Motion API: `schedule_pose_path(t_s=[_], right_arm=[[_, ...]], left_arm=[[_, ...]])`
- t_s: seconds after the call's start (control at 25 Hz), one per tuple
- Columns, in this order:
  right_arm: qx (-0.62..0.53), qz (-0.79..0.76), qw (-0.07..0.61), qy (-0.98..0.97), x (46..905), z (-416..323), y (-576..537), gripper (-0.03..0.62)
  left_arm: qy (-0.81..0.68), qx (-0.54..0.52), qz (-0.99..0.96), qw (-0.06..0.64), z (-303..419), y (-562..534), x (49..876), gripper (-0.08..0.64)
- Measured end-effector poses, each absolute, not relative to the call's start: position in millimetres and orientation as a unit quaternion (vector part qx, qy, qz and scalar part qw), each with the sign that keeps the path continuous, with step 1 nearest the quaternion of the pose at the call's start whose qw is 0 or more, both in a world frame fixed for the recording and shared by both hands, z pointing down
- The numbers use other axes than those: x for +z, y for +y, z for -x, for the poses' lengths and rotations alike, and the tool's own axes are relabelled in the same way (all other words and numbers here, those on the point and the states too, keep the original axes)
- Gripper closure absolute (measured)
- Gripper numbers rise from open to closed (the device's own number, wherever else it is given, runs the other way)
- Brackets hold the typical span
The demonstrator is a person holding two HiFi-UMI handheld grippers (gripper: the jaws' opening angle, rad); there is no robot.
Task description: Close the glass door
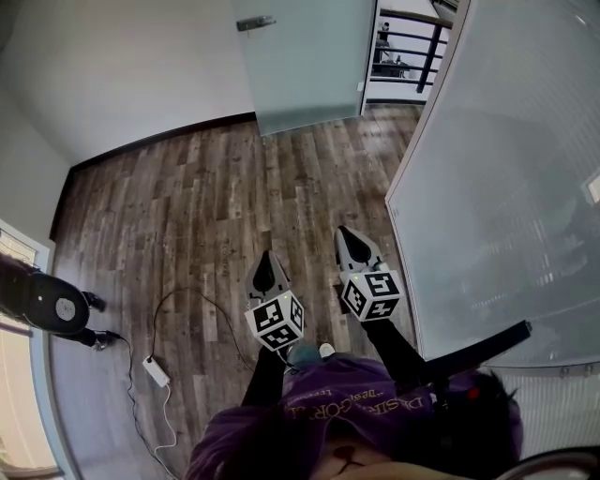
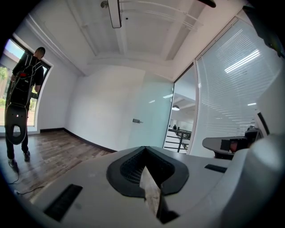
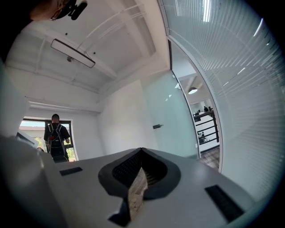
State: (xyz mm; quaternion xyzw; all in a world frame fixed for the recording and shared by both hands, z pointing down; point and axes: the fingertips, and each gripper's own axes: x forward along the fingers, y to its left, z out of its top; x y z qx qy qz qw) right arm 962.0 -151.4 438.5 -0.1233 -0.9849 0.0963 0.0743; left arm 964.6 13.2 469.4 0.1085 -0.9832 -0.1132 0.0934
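Observation:
The frosted glass door [image 1: 300,66] stands open at the far end of the room, its handle [image 1: 255,22] near the top edge; the open doorway [image 1: 403,56] with a black railing lies to its right. My left gripper [image 1: 266,267] and right gripper [image 1: 354,246] are held side by side over the wood floor, well short of the door, both shut with nothing between the jaws. In the left gripper view the door [image 2: 156,116] and handle [image 2: 137,120] lie ahead beyond the left gripper [image 2: 144,150]. The right gripper view shows the door [image 3: 171,120] and handle [image 3: 157,127] past the right gripper [image 3: 141,152].
A glass wall with blinds [image 1: 506,187] runs along the right. A white power adapter [image 1: 155,370] and its cable lie on the floor at the left. Another person [image 2: 24,89] stands by the window at the left, with a round black device [image 1: 56,305].

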Motion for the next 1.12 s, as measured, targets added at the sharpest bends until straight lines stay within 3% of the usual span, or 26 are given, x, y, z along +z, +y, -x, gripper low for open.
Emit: schedule_pose_path(t_s=[0.76,1.12], right_arm=[[0.101,0.107,0.054,-0.988,424,-817,-100,0.594],[0.100,0.091,0.069,-0.988,440,-788,-85,0.594]], left_arm=[[-0.980,-0.113,-0.143,0.081,-815,52,454,0.560],[-0.978,-0.118,-0.140,0.096,-779,73,471,0.560]])
